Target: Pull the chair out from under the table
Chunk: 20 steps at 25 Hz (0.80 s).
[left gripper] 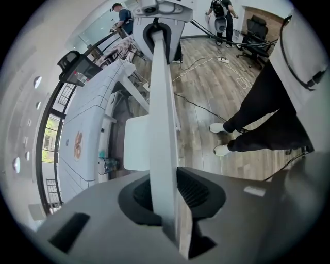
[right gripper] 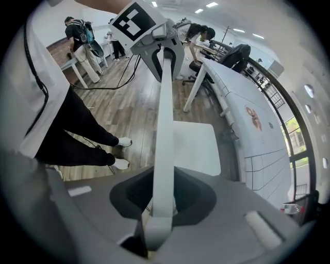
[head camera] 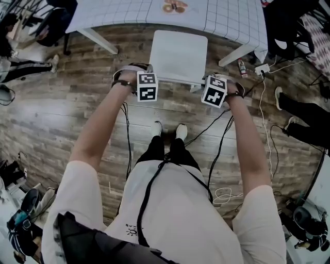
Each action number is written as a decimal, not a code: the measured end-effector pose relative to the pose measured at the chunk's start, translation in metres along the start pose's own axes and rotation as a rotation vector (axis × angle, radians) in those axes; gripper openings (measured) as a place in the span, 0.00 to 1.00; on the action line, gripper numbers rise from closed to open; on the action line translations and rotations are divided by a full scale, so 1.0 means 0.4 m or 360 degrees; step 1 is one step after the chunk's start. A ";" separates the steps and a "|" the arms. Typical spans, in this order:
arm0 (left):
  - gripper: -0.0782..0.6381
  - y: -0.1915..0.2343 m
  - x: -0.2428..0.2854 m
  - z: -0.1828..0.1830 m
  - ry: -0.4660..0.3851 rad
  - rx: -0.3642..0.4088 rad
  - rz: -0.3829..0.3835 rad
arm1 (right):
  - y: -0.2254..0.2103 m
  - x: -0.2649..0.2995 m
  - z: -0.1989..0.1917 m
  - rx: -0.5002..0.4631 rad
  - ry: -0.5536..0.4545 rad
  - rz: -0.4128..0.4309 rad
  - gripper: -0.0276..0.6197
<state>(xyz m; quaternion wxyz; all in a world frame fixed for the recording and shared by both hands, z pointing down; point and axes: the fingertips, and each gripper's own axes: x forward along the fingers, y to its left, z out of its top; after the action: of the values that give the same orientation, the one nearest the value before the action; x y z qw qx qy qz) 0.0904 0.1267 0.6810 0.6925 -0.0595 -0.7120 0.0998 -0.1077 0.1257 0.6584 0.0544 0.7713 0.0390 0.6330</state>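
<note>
**A:** Head view first. Where is the chair?

**B:** The white square-seated chair (head camera: 178,54) stands at twelve o'clock from the person, on the wood-plank floor (head camera: 62,118). Its far edge sits just at the near edge of the white table with a grid-lined top (head camera: 232,15), between two table legs. Most of the seat is out in the open.

**A:** And the grippers?

**B:** The left gripper (head camera: 146,85) is at the eleven o'clock corner of the chair's near side and the right gripper (head camera: 215,90) at the one o'clock corner. Both point steeply down at the top of the backrest. The person's white shoes (head camera: 157,127) are at six o'clock from the chair, with black cables (head camera: 127,139) trailing beside them.

**A:** Left gripper view?

**B:** The thin white backrest (left gripper: 160,103) runs edge-on from six o'clock up to twelve. The jaws are clenched on it, a pad against each face. The seat (left gripper: 135,142) shows at nine o'clock of the rail, with the table beyond it. The other gripper caps the rail at twelve.

**A:** Right gripper view?

**B:** It is the mirror image. The jaws are clamped on the same rail, the seat lies at three o'clock, the table is further out that way, and the left gripper's marker cube sits at twelve.
</note>
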 end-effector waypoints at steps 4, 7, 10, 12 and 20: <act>0.23 -0.010 -0.008 0.004 -0.0026 -0.0049 -0.0083 | 0.012 -0.004 -0.001 0.0022 0.0000 0.0062 0.17; 0.22 -0.031 -0.016 0.004 -0.0058 -0.0056 -0.0116 | 0.040 -0.007 0.003 0.0043 -0.0009 0.0110 0.17; 0.22 -0.062 -0.027 0.004 -0.0074 -0.0057 -0.0154 | 0.074 -0.013 0.008 0.0056 -0.0018 0.0142 0.17; 0.22 -0.091 -0.036 0.006 -0.0087 -0.0064 -0.0178 | 0.103 -0.017 0.010 0.0061 -0.0025 0.0153 0.17; 0.22 -0.250 -0.080 0.005 -0.0129 -0.0070 -0.0226 | 0.263 -0.037 0.026 0.0069 -0.0034 0.0202 0.17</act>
<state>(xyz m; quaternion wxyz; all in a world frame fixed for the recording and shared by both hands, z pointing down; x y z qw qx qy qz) 0.0948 0.0221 0.6720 0.6668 -0.0198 -0.7440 0.0371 -0.1013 0.0191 0.6563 -0.0020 0.7798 0.0032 0.6260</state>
